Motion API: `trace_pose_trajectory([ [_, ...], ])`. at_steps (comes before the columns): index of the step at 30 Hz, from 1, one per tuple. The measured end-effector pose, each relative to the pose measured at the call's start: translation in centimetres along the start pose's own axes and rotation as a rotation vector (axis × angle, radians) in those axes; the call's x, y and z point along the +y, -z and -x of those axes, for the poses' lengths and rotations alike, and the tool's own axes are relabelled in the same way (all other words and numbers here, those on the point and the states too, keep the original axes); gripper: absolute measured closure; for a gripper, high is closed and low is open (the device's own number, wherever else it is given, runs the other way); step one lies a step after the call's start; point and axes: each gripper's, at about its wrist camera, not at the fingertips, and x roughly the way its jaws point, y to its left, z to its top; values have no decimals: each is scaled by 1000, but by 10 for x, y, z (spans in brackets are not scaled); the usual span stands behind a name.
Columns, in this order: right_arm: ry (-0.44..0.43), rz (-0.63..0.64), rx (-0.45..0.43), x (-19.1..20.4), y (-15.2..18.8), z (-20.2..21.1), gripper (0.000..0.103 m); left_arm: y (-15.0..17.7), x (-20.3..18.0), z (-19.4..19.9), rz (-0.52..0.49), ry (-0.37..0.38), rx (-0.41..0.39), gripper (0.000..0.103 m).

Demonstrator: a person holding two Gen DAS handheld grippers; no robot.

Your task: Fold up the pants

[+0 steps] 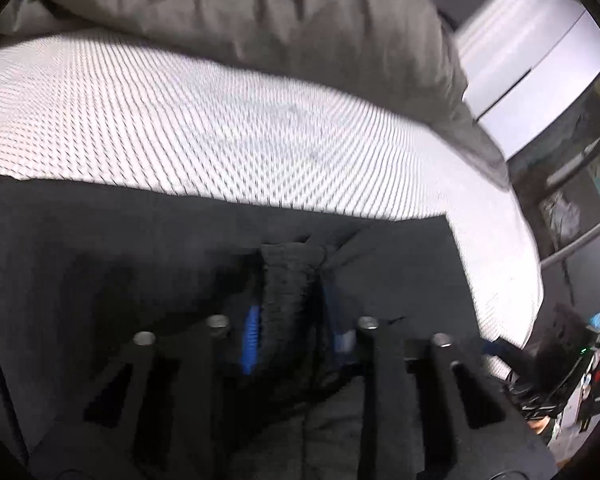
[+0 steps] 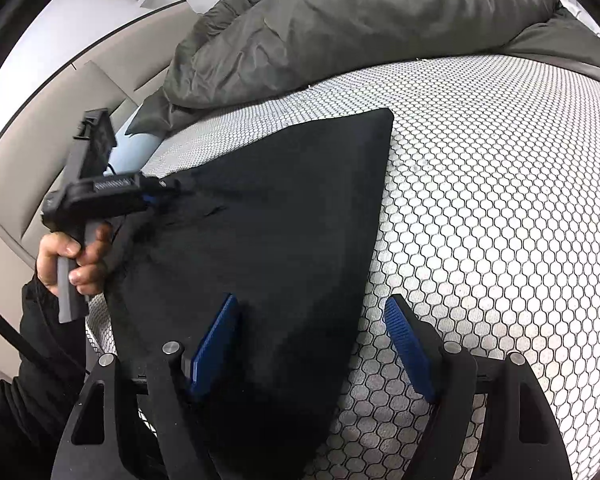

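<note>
Left gripper [image 1: 290,320] pinches a bunched fold of the black soft-fabric pants [image 2: 260,248] lying on the white honeycomb-patterned mattress [image 2: 500,200], while right gripper [image 2: 312,344] hovers wide open, empty, straddling their near right edge, long axis running far-left.

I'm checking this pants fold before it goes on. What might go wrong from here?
1. The left gripper pinches only a small bunch of the black pants; it may slip out on lifting.
2. The right gripper stands open over the pants edge and may close on the bed cover too.
</note>
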Motion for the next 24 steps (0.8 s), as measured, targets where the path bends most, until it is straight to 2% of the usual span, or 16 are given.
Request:
trace_pose_trajectory([
  [5, -22, 23, 1, 14, -3, -6, 26, -11, 12, 20, 45, -15, -63, 83],
  [8, -23, 37, 6, 22, -6, -12, 26, -24, 28, 10, 85, -118, -60, 80],
  [11, -8, 33, 16, 18, -4, -14, 26, -21, 58, 0, 184, -172, 17, 50],
  [13, -1, 22, 25, 15, -3, -15, 26, -19, 63, 10, 241, -140, 11, 44],
  [14, -2, 19, 26, 14, -2, -14, 26, -18, 61, 18, 235, -140, 7, 38],
  [16, 3, 22, 20, 11, 0, -9, 26, -13, 52, 40, 195, -140, -29, 34],
  [18, 8, 17, 9, 7, 2, -3, 26, 0, 41, 64, 142, -125, -65, 24],
  [20, 10, 10, 3, 4, 3, 0, 26, 22, 34, 81, 96, -107, -85, 24],
  [22, 11, 5, 3, 3, 4, 1, 25, 42, 23, 85, 26, -159, -58, 23],
  [23, 14, 6, 2, 3, 4, 2, 25, 56, 17, 77, -35, -231, -24, 23],
  [24, 19, 11, 2, 5, 4, 2, 25, 66, 15, 67, -94, -333, 17, 23],
])
